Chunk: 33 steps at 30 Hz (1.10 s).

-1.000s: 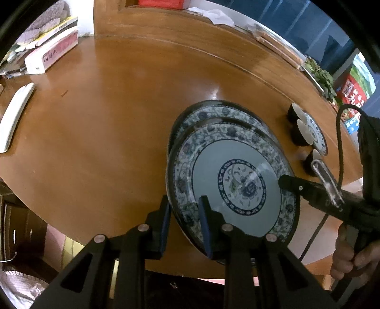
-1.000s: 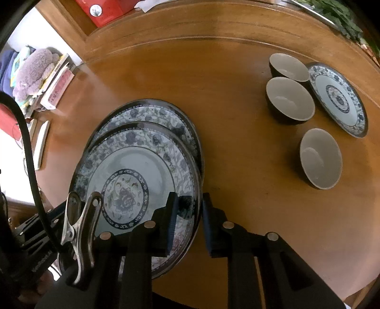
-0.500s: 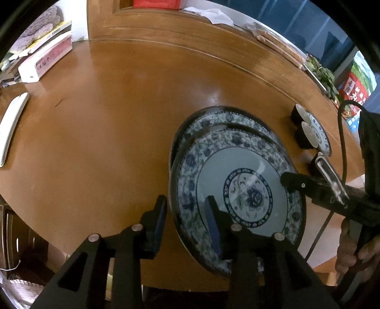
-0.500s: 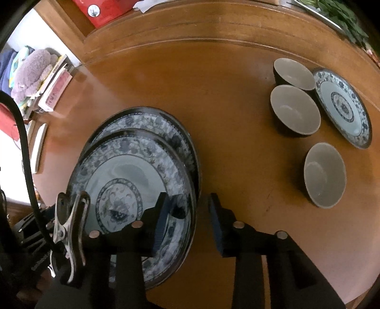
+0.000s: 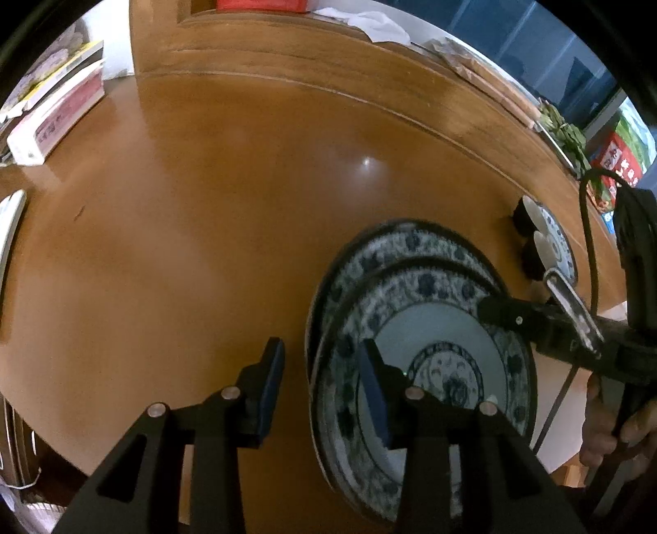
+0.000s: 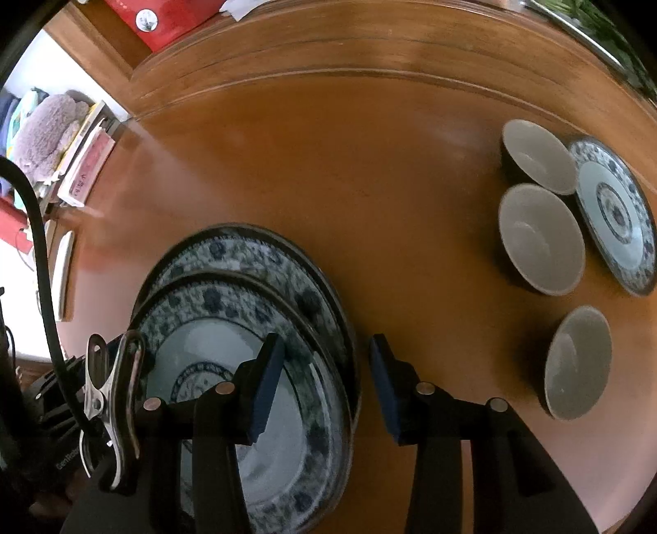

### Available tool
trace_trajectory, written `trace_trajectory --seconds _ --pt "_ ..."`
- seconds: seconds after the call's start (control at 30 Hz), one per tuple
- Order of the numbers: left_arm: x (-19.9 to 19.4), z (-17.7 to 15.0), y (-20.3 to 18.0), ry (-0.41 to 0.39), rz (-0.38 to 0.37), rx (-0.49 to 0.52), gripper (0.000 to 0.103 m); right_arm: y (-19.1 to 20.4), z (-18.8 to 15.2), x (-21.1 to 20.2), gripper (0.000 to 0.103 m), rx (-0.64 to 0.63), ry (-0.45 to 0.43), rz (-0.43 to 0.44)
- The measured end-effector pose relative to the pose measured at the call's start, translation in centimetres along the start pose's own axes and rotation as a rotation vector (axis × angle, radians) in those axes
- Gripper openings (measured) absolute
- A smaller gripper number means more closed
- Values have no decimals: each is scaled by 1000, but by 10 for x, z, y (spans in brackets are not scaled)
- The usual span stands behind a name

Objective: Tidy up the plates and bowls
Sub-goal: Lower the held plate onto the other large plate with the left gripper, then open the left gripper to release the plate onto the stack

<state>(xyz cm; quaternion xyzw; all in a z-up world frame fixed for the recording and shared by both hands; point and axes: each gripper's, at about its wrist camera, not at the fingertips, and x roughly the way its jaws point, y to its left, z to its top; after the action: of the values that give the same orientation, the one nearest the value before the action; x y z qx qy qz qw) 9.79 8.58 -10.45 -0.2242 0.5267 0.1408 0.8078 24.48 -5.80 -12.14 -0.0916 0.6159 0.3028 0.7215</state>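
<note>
Two large blue-and-white plates lie stacked on the round wooden table [image 5: 205, 205], the top plate [image 5: 435, 349] shifted toward me over the lower plate [image 5: 402, 242]. My left gripper [image 5: 322, 357] straddles the top plate's left rim. Its jaws are opening and the pads stand clear of the rim. My right gripper [image 6: 324, 353] straddles the right rim of the top plate [image 6: 213, 349], jaws likewise opening and not pressing. Three empty grey bowls [image 6: 540, 238] and a smaller patterned plate [image 6: 612, 213] sit at the right.
Books and boxes [image 5: 57, 119] and a white flat dish [image 5: 10, 230] lie at the table's left edge. A red box [image 6: 172, 20], a white cloth [image 5: 369, 24] and greens [image 5: 566, 135] line the back. A hand [image 5: 616, 435] holds the right gripper.
Both grippers were shut on the top plate's opposite rims; both have let go, their jaws have widened and they have drawn outward. The top plate now rests on the lower one.
</note>
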Motion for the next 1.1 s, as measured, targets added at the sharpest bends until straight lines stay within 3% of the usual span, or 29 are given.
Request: trace_trajectory --seconds 0.53,1.1 --pt "28 51 -11 23 -66 59 43 -2 36 7 43 -4 42 10" --pt "27 60 -6 -11 -77 57 42 1 50 8 42 -60 36 30"
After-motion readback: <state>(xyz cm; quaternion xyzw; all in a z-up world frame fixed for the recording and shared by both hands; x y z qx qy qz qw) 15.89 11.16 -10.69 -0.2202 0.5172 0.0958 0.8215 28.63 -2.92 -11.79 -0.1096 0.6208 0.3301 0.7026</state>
